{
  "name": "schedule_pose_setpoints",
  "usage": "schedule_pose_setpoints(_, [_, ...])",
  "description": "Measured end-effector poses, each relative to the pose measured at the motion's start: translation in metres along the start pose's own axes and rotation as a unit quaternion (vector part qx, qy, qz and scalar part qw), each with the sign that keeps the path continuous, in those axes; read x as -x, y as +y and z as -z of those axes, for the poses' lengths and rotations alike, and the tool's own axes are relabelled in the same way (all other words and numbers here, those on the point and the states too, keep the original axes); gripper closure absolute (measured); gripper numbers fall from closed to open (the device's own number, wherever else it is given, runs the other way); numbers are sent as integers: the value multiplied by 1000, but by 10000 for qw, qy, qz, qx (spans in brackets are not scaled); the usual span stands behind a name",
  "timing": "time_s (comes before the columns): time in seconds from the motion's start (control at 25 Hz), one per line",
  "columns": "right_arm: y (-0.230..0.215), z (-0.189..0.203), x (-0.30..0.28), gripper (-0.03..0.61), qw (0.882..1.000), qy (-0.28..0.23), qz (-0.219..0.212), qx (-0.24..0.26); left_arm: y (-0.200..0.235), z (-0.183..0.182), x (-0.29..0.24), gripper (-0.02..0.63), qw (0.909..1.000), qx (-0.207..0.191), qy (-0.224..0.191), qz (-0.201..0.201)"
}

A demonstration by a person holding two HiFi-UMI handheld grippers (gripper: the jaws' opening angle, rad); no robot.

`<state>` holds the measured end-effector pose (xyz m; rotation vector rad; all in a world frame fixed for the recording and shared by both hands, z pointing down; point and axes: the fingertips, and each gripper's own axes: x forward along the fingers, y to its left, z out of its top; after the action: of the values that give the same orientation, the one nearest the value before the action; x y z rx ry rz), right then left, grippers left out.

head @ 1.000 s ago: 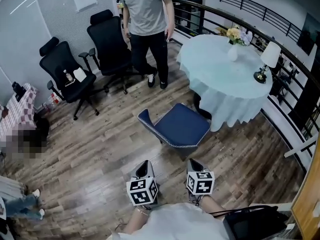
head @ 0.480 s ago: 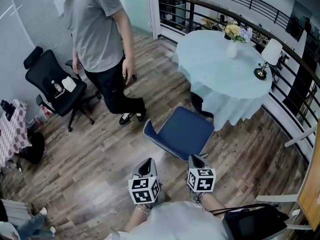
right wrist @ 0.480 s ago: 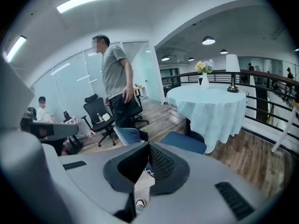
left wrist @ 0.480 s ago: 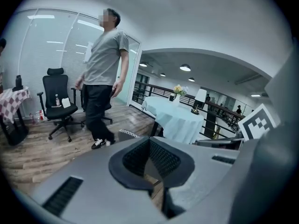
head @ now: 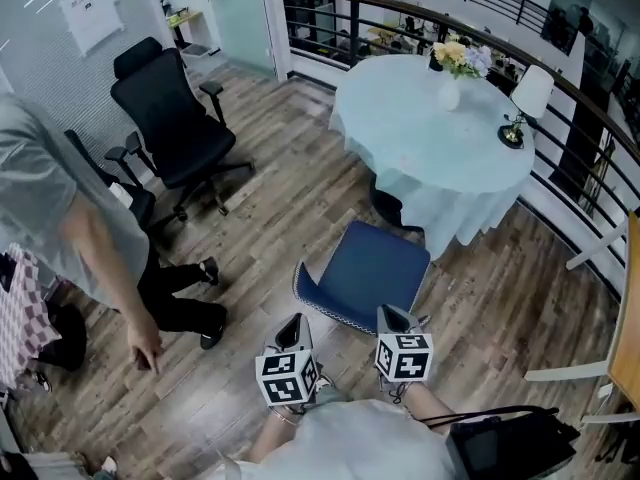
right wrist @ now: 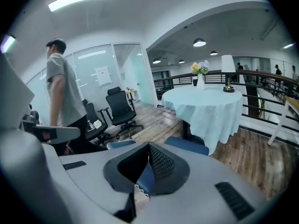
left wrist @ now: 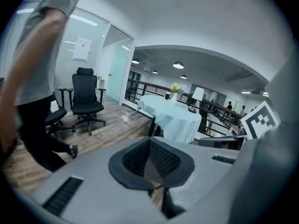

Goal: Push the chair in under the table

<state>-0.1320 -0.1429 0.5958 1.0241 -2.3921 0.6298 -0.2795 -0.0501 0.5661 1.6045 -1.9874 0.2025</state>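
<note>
While the round draped surface stands well beyond my fingers, the blue chair sits between them and it, just ahead of both tips, seat outside the hanging cloth. My left gripper and right gripper both have fingers pressed together, holding nothing.

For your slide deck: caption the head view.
Left tool and right tool, shut, by a blue padded chair near a round pale-clothed table.

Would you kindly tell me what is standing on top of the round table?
A white vase of flowers and a small lamp with a white shade stand near the table's far and right edges. The cloth covers the tabletop itself and hides most beneath.
</note>
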Motion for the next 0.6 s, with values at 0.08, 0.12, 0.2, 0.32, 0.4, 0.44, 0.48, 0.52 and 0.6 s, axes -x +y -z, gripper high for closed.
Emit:
schedule_pose_setpoints(0.08, [1, -4, -5, 560, 9998, -44, 142, -98, 4, -7, -10, 609, 9998, -86, 45, 166])
schedule_pose_setpoints(0.12, [1, -7, -7, 560, 9996, -65, 214, -153, 6, -11, -15, 609, 9996, -115, 57, 252])
schedule_pose_setpoints(0.2, [-1, -10, -8, 560, 9990, -104, 359, -249, 6, -17, -25, 610, 9989, -150, 62, 429])
schedule_pose_setpoints(0.32, [-8, -12, -4, 561, 9973, -161, 611, -372, 4, -22, -40, 609, 9973, -210, 89, 698])
schedule_pose_setpoints(0.4, [-14, -12, 0, 560, 9953, -199, 808, -495, 2, -23, -49, 609, 9959, -258, 147, 859])
schedule_pose_setpoints(0.44, [-18, -11, 4, 561, 9939, -218, 916, -569, 0, -22, -53, 609, 9950, -276, 183, 939])
schedule_pose_setpoints(0.48, [-22, -9, 8, 561, 9924, -234, 1024, -639, -3, -21, -56, 609, 9941, -294, 221, 1018])
schedule_pose_setpoints(0.52, [-26, -8, 12, 561, 9909, -246, 1126, -697, -5, -19, -60, 609, 9932, -315, 264, 1089])
schedule_pose_setpoints(0.6, [-33, -3, 20, 561, 9881, -255, 1295, -789, -11, -15, -68, 609, 9914, -363, 367, 1201])
